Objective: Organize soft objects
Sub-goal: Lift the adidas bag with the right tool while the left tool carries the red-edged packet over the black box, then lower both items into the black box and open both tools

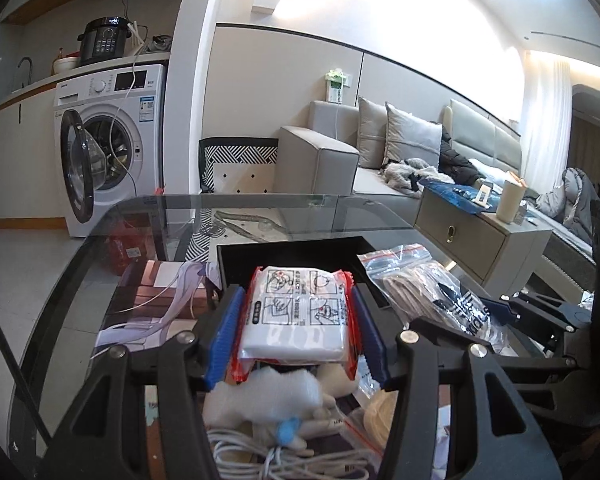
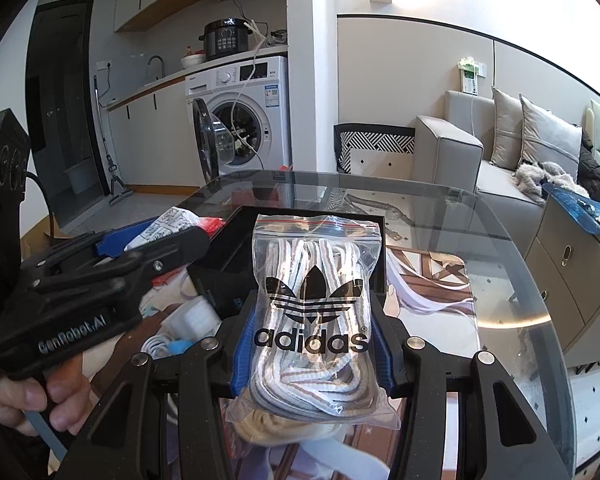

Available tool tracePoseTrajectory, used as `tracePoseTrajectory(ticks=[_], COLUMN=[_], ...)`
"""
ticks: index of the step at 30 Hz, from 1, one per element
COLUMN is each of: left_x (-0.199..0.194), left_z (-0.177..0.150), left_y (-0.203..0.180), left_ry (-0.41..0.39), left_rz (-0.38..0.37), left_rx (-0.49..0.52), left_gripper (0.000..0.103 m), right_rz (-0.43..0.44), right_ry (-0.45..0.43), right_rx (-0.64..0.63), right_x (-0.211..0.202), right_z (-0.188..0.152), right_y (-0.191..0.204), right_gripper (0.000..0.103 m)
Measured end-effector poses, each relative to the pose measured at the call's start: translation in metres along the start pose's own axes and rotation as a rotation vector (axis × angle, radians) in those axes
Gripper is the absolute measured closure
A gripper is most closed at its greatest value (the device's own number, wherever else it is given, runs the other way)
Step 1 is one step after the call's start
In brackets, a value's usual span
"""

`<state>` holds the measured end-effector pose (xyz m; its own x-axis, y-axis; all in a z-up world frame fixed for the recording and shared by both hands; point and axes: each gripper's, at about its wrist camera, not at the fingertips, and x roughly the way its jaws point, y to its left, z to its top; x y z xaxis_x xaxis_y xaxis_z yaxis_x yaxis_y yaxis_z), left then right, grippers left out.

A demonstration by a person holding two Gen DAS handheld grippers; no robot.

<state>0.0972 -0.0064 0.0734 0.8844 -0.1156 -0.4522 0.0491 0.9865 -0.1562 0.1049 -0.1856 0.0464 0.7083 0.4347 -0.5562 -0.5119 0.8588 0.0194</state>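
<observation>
Soft packets are in both our grips above the glass surface [image 2: 500, 264]. Left hand-held gripper [image 1: 296, 316] pinches a red-edged white wipes packet [image 1: 296, 312] across its width, blue pads pressed to both sides, packet held level. Right hand-held gripper [image 2: 312, 344] pinches the adidas zip bag [image 2: 314, 308] of striped laces, the bag upright between its pads, zip seal at 12 o'clock. In the right wrist view the left tool [image 2: 100, 280] sits at 9 o'clock, near but apart from the bag. A black tray [image 2: 236, 248] lies just beyond both loads, toward 12 o'clock; we judge it the likely drop spot, though the task does not say so. Below the left grip we see a white cable bundle [image 1: 284, 456], a fluffy white item [image 1: 268, 396] and more soft clutter, unsorted. Step in hand, as we read it: carry each packet over the tray and set it down. To do it well, we would move one tool at a time so they do not collide, lower each packet until it rests on the tray floor before spreading the pads, and lay the bag flat, not on edge, since loose laces would let it slump. We would keep the squeeze light; both packets deform. Much remains to sort.
</observation>
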Motion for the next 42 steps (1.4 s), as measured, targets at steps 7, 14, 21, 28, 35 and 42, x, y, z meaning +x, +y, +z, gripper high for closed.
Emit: tracePoseTrajectory(ticks=[7, 14, 21, 28, 35, 42], left_x=[0.024, 0.039, 0.052, 0.062, 0.064, 0.062], left_z=[0.005, 0.008, 0.010, 0.007, 0.008, 0.007], left_y=[0.005, 0.019, 0.025, 0.028, 0.027, 0.020], left_ry=[0.015, 0.023, 0.041, 0.067, 0.081, 0.093], left_rz=[0.022, 0.036, 0.041, 0.045, 0.032, 0.027], left_rx=[-0.027, -0.061, -0.068, -0.070, -0.064, -0.026], left_gripper=[0.048, 0.047, 0.047, 0.046, 0.040, 0.025], right_rz=[-0.010, -0.010, -0.013, -0.013, -0.045, -0.080], right_ry=[0.026, 0.060, 0.092, 0.087, 0.041, 0.022], right_rx=[-0.012, -0.031, -0.037, -0.044, -0.081, -0.089], right_x=[0.024, 0.046, 0.068, 0.083, 0.073, 0.059], right_z=[0.015, 0.023, 0.027, 0.034, 0.031, 0.024], right_y=[-0.006, -0.013, -0.018, -0.019, -0.019, -0.026], right_gripper=[0.054, 0.054, 0.054, 0.052, 0.028, 0.014])
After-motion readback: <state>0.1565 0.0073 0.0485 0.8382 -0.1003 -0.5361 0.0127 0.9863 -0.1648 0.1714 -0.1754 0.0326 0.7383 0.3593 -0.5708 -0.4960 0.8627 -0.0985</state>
